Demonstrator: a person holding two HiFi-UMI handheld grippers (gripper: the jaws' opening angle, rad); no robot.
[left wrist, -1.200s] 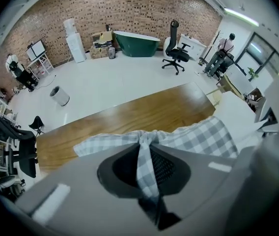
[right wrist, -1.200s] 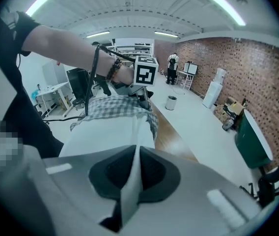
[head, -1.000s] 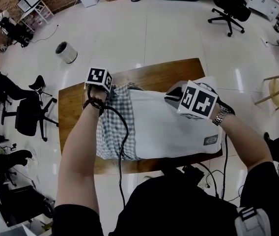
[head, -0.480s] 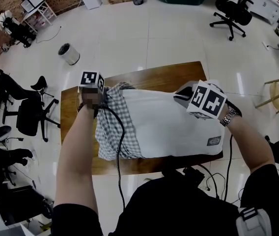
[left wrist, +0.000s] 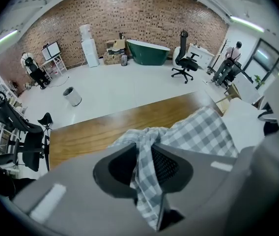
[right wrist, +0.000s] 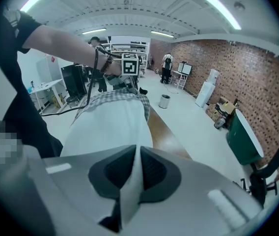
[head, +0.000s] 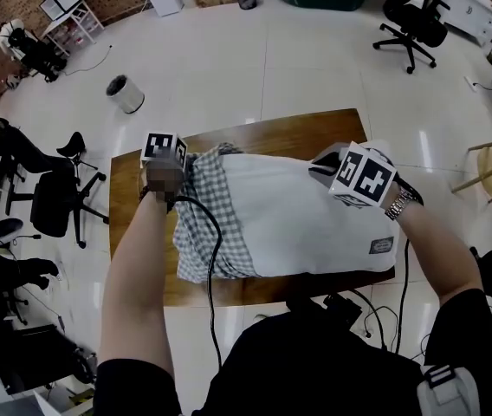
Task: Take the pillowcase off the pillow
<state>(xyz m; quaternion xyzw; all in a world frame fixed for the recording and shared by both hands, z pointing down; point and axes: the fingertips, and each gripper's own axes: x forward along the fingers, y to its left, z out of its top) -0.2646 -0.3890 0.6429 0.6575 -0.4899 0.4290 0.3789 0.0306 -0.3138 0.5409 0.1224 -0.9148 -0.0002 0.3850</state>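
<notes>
- Pillow, white and plump (head: 307,219), lies lengthwise on the brown wooden table (head: 281,133). Its long side runs along the near edge, and a small grey label (head: 383,246) shows at its near right corner.
- Most of the pillow is bare. The grey-and-white checked cloth pillowcase (head: 196,241) is bunched over the left end only, so the job looks well along.
- On the right, the right gripper (right wrist: 136,168) is clenched on a fold of the pillow's own white fabric at its right end. That looks like the anchor. It should hold firm and low so the pillow does not slide along the table with the case.
- On the left, the left gripper (left wrist: 140,163) has a rope of checked cloth running between its jaws, and those jaws are opening. The fold fills the gap and the pads are on it.
- If this is a regrip, the better bite is probably deeper into the bunch, taking both layers rather than a loose tail.
- The pull should then go straight out past the left edge of the table, in line with the pillow, not upward.
- One risk is the black cable (head: 215,258) that lies across the bunched case. It could snag the cloth.
- At the far edge the wood is bare, and nothing there crowds the pull.
</notes>
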